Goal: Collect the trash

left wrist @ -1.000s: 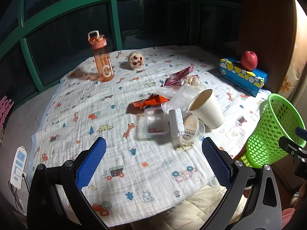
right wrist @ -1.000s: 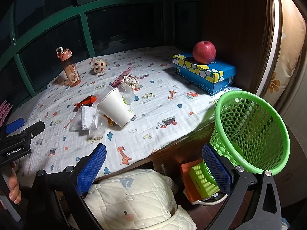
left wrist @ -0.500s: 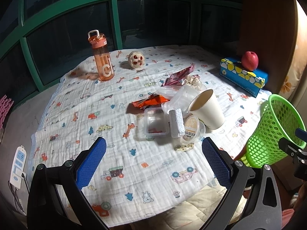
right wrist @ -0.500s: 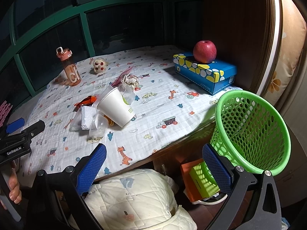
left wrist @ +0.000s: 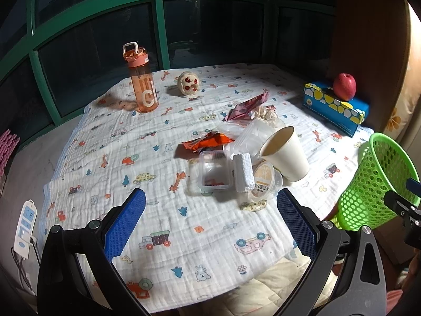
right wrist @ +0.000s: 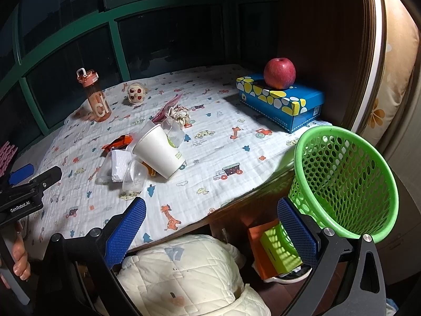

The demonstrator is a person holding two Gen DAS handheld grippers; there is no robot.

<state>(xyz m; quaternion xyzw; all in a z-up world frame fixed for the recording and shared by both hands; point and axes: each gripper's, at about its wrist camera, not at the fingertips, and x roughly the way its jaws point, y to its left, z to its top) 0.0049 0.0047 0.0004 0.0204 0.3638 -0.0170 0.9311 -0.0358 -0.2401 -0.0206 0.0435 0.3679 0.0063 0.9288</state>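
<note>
Left wrist view: left gripper (left wrist: 210,221) empty, fingers (left wrist: 125,223) spread wide above the desk (left wrist: 158,237). Trash heap at 12 o'clock: paper cup (left wrist: 285,154) on its side, foam block (left wrist: 243,172), clear tray (left wrist: 214,169), orange wrapper (left wrist: 208,142). Green basket (left wrist: 376,184) at 3 o'clock.

Right wrist view: right gripper (right wrist: 211,230) likewise empty and spread, off the desk edge; basket at 2 o'clock, cup at 11. Probably still the approach, nothing collected. Next: reach forward, pinch one piece, carry to basket.

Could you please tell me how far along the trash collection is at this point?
Nothing looks collected: the green basket appears empty. Nothing in hand: left gripper and right gripper are open. The paper cup, orange wrapper and clear containers remain.
</note>
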